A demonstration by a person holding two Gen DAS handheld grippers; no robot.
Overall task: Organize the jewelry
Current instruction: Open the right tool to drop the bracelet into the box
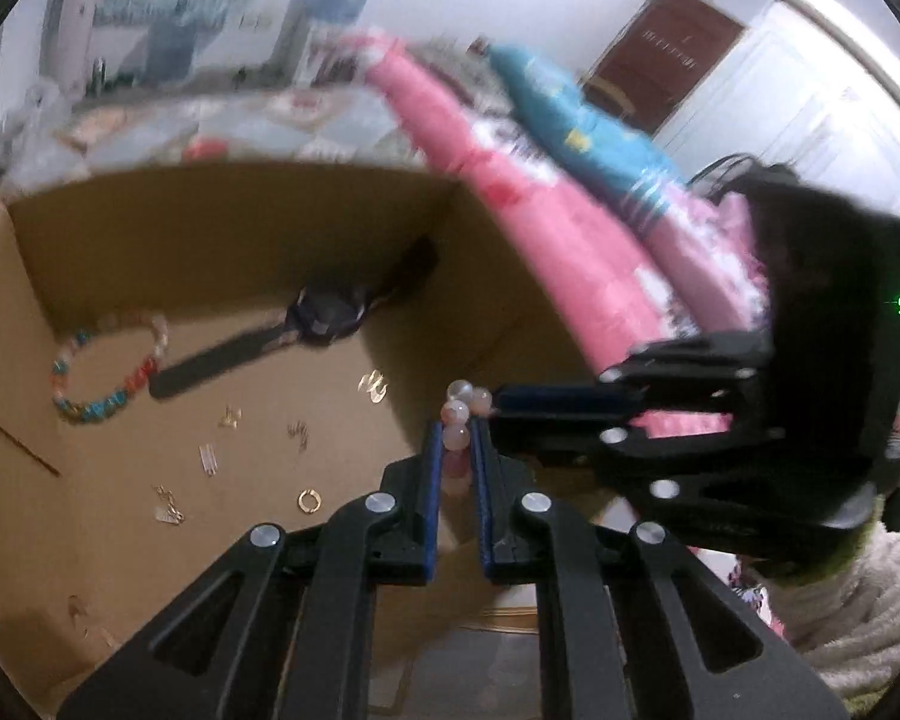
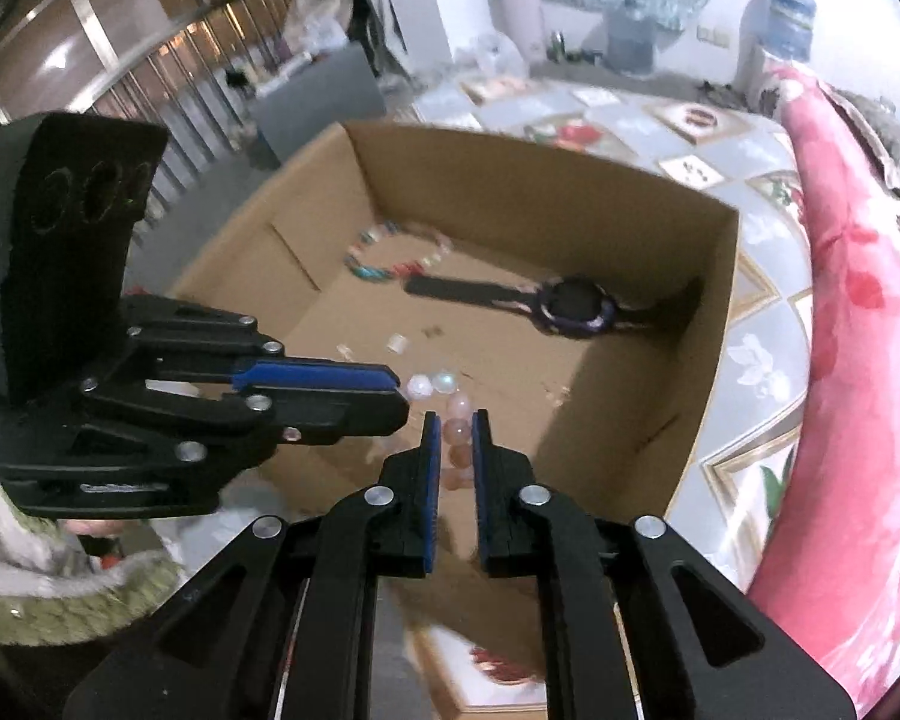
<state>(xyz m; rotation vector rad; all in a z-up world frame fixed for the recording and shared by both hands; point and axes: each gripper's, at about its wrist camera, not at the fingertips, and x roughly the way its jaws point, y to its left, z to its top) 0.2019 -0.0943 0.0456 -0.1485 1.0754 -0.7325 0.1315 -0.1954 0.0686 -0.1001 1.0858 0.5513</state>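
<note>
Left wrist view shows my left claw (image 1: pixel 456 438) pinching a pink bead bracelet (image 1: pixel 457 437) between its blue pads, and my right claw (image 1: pixel 492 411) coming in from the side, narrowed onto the same strand at its upper beads. In the right wrist view the right claw (image 2: pixel 453 438) has pink beads (image 2: pixel 457 435) sitting between its pads, with the left claw (image 2: pixel 399 396) closed flat beside them. Both claws grip one bracelet above the near edge of the cardboard box (image 2: pixel 714 312).

My worry is the shared hold. I judge that if the two claws pull apart or twist against each other, the elastic could snap and scatter beads into the box, among the small gold earrings (image 1: pixel 311 501) lying on its floor. If one claw lets go early, the strand may swing and slip from the other, since round beads give the pads little to bite.

Further inside the box lie a dark watch (image 2: pixel 573 303) by the far wall and a multicoloured bracelet (image 1: pixel 99 375) beside its strap. A careless drop could land the pink bracelet on those and tangle them. Both views are blurred, so I cannot tell exactly which beads each pad touches.
</note>
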